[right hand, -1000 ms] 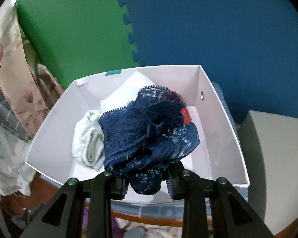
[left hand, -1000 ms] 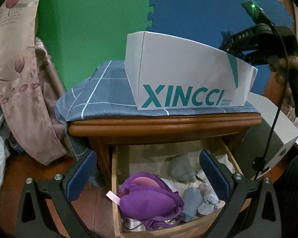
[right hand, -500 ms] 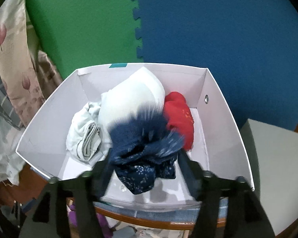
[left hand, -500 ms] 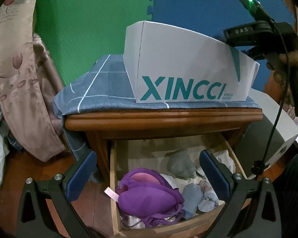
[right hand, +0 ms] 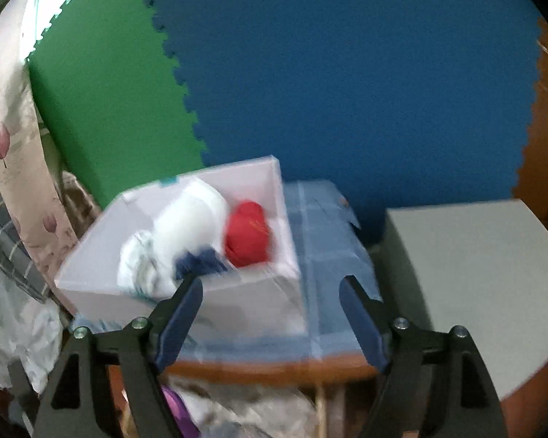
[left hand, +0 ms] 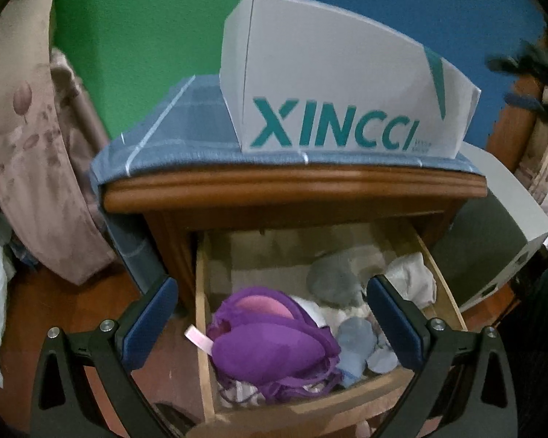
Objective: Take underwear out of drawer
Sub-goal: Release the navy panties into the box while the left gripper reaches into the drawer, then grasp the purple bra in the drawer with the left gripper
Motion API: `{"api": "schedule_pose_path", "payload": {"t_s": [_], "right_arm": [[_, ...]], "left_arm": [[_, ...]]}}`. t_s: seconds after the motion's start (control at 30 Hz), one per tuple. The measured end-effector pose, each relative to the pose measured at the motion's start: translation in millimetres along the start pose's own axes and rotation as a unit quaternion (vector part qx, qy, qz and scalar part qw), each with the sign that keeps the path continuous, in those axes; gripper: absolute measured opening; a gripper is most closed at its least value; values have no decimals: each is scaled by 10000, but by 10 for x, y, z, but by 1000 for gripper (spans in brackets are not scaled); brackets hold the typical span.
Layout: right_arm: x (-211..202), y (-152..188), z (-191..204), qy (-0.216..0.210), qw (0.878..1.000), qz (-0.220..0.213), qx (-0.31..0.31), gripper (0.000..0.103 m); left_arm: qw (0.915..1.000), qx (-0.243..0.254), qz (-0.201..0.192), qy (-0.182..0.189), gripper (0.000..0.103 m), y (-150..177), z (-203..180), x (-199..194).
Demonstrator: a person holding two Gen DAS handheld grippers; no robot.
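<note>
Left wrist view: my left gripper (left hand: 270,310) hangs above the open drawer (left hand: 442,292), jaws wide, nothing between the pads. In the drawer lie a purple bra (left hand: 274,346) at near left, a grey piece (left hand: 332,281) farther back, pale blue pieces (left hand: 358,343) at near right and white cloth (left hand: 413,281) at far right. Above, the white XINCCI box (left hand: 332,91) sits on a blue checked cloth (left hand: 186,127) on the wooden nightstand (left hand: 292,189). Right wrist view, blurred: my right gripper (right hand: 270,317) has just been opening; its jaws stand wide with nothing between them, in front of the box's near wall. The navy lace underwear (right hand: 199,261) lies inside the white box (right hand: 102,270), near side, beside a white garment (right hand: 190,222), a pale rolled piece (right hand: 139,266) to the left and a red piece (right hand: 248,233) to the right. A grey box (right hand: 467,273) stands to the right.
</note>
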State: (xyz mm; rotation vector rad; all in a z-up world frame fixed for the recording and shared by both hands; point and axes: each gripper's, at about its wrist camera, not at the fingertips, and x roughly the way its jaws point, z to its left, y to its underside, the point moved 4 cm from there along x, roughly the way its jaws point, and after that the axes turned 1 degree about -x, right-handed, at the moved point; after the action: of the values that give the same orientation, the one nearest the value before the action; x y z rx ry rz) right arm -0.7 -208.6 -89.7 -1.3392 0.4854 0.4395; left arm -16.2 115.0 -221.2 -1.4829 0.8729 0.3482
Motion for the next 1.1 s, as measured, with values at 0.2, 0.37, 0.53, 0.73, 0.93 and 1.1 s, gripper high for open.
{"api": "schedule_pose_path", "payload": {"t_s": [0.2, 0.37, 0.53, 0.73, 0.93, 1.1], "right_arm": [[68, 838, -351, 121, 9975, 684, -140, 80], [174, 1136, -356, -343, 9961, 810, -84, 80], [322, 1210, -192, -837, 9915, 975, -195, 80], [377, 1274, -164, -1198, 9859, 1169, -75, 80], [386, 1278, -294, -1453, 9812, 1195, 426, 80], [417, 1288, -379, -1564, 9761, 1262, 822, 80]], "left_arm": [[9974, -422, 579, 119, 102, 169, 138, 134], [9912, -912, 955, 122, 102, 309, 258, 254], [9885, -612, 1372, -148, 102, 415, 71, 470], [9833, -359, 1753, -341, 102, 548, -185, 727], [9704, -764, 2105, -903, 102, 511, -141, 1008], [9473, -773, 2815, -1320, 100, 548, -28, 1329]]}}
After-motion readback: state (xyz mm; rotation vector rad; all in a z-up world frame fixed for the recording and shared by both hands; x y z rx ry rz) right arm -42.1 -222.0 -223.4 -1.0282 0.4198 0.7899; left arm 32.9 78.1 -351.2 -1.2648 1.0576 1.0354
